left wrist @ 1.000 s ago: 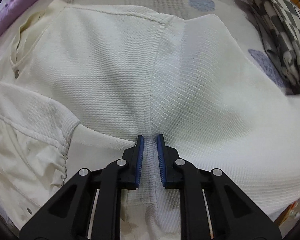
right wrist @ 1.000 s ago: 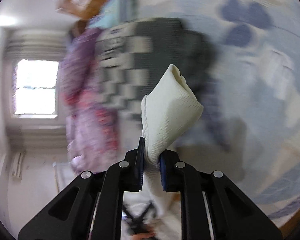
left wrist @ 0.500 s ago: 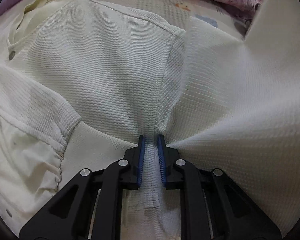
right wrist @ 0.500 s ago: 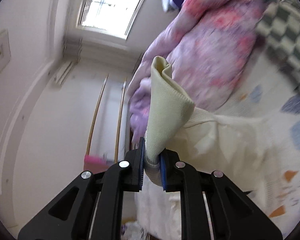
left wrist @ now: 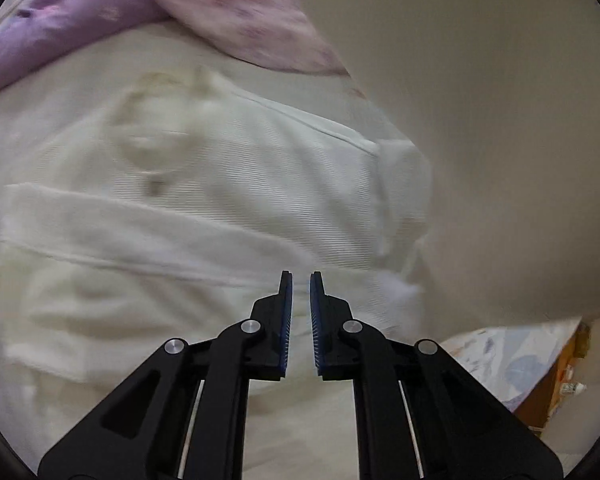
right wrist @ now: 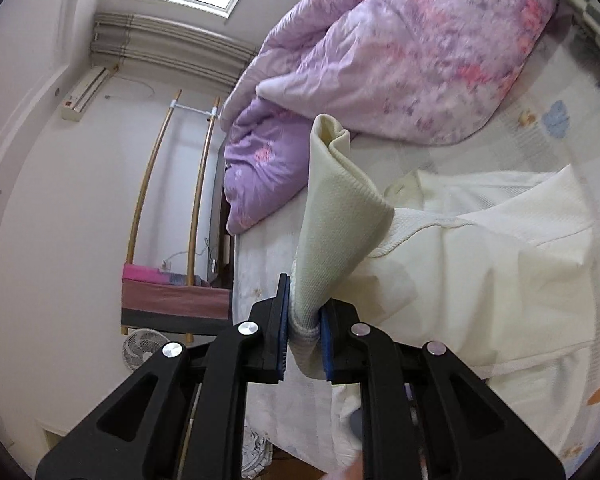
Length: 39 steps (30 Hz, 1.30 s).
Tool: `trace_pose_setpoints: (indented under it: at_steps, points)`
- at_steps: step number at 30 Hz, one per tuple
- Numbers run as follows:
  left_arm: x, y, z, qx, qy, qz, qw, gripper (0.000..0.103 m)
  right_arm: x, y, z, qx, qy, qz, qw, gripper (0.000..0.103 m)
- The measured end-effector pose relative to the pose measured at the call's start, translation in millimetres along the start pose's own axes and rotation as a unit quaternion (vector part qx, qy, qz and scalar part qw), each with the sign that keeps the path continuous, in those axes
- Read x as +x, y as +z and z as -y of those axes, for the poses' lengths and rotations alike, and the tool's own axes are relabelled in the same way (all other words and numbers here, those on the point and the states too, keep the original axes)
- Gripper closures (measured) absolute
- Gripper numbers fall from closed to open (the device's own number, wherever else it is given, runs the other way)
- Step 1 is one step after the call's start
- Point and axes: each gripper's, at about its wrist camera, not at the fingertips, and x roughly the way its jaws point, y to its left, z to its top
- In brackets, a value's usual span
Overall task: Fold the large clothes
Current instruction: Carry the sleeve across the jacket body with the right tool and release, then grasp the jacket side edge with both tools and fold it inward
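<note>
Bedding dominates both views: a patterned bed sheet (right wrist: pixel 548 132) carries a heaped pink floral quilt (right wrist: pixel 400 44) and a purple pillow (right wrist: pixel 260 168) at the far end. On the sheet lies the cream garment (left wrist: pixel 204 208), spread flat, collar toward the quilt, one sleeve folded across the body. A raised sleeve (left wrist: pixel 480 140) fills the right side of the left wrist view, blocking sight of the bed beyond. Past the bed edge stand a wooden rack (right wrist: pixel 172 184), a floor fan (right wrist: pixel 142 350) and a wall-mounted unit (right wrist: pixel 82 98). Right gripper (right wrist: pixel 304 316) is clamped on the sleeve cuff (right wrist: pixel 332 216), lifted clear of the bed. Left gripper (left wrist: pixel 299 312): jaws have just been closing, nearly together, nothing visibly between them, poised above the garment body.
</note>
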Motion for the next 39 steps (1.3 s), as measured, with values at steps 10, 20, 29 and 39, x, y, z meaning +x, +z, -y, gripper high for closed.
trace_pose_setpoints:
  at_steps: [10,20,29,39]
  points:
    - [-66.4,-41.1,-131.1,-0.131,0.047,0.042,0.9894,0.091,120.6,-58.0,-8.9,-0.017,-0.018,-0.092,0.995,0.071]
    - [-58.4,-90.8,-202.8,-0.252,0.078,-0.005,0.9647,0.081,138.2,-91.1,44.6,-0.016,-0.114,-0.153,0.982,0.017]
    - [-31.2,-41.2,-158.3,-0.148,0.084,0.043,0.9845,0.062,65.3,-58.1,144.7,-0.075,-0.298,-0.081,0.948,0.077]
    - [30.9,-49.9,-214.1,-0.190,0.097,-0.041,0.9762,0.095,34.9,-68.3,259.3,0.029,-0.435,-0.105,0.894,0.099]
